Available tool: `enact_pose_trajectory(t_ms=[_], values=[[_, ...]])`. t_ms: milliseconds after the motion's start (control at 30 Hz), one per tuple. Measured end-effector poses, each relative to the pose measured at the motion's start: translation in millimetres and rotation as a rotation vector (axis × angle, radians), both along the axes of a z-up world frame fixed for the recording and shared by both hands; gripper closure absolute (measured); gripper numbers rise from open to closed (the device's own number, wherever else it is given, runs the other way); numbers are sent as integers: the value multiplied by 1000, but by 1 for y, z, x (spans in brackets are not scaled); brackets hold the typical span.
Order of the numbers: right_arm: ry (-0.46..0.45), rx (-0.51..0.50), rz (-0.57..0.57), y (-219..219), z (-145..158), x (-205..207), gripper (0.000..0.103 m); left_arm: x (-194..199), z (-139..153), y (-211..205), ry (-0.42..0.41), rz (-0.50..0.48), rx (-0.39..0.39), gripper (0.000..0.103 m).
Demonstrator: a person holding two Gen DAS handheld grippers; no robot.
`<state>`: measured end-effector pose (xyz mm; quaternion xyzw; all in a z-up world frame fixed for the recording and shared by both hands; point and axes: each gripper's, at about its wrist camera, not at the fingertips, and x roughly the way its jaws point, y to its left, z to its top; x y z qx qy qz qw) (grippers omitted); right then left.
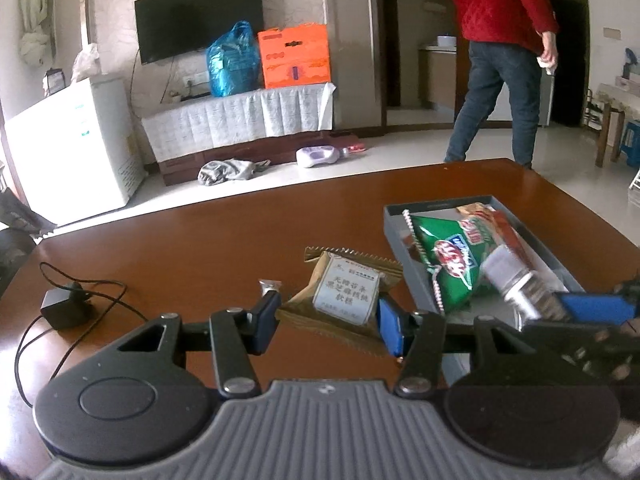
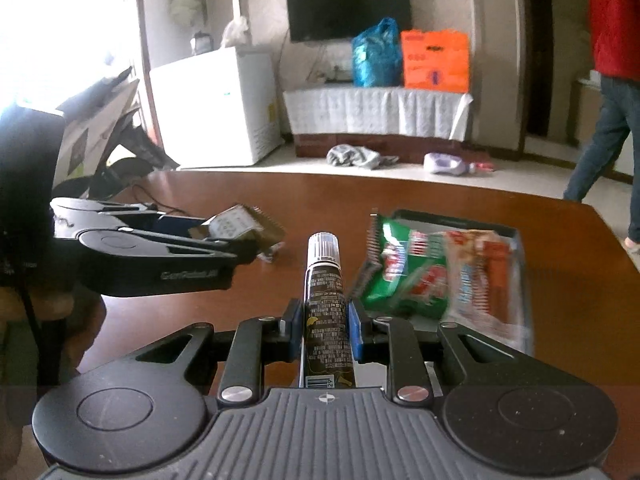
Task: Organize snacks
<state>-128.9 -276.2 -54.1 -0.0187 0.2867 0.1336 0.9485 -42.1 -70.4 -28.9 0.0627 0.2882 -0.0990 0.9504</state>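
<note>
**Two snacks in the air, heading for the grey tray**

A gold foil snack packet with a white label (image 1: pixel 343 295) is being carried clear of the table, pinched between the pads of the left gripper (image 1: pixel 330 322). A slim dark tube-shaped snack with a ribbed white cap (image 2: pixel 326 304) is sitting upright in the right gripper (image 2: pixel 325 330), whose blue pads are clamping its sides. Both are hanging just beside the shallow grey tray (image 1: pixel 408 270), which is already holding a green crinkled bag (image 1: pixel 448 258) and a red-and-white packet (image 2: pixel 480 276) — so the step looks like delivery. Next, I judge, each gripper needs to reach over the tray rim, find bare floor and release. Both are tilting downward over the brown wooden table (image 1: pixel 240 232); a tiny wrapped sweet (image 1: pixel 269 286) is lying loose nearby.
</note>
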Motion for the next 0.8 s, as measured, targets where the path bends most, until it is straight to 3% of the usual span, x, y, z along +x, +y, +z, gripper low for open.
enact_pose_trajectory(t_ms=[200, 333, 467, 600, 800], values=[[24, 2, -16, -22, -12, -16, 78, -5, -1, -12, -7, -71, -5, 52], [40, 26, -22, -29, -19, -14, 78, -5, 2, -17, 7, -102, -48, 52], [-15, 53, -52, -38, -18, -11, 78, -5, 4, -20, 10, -123, -86, 52], [2, 63, -90, -44, -28, 4, 78, 2, -2, -34, 61, -183, -131, 52], [8, 83, -177, -65, -37, 25, 78, 11, -13, -69, 90, -255, -88, 52]])
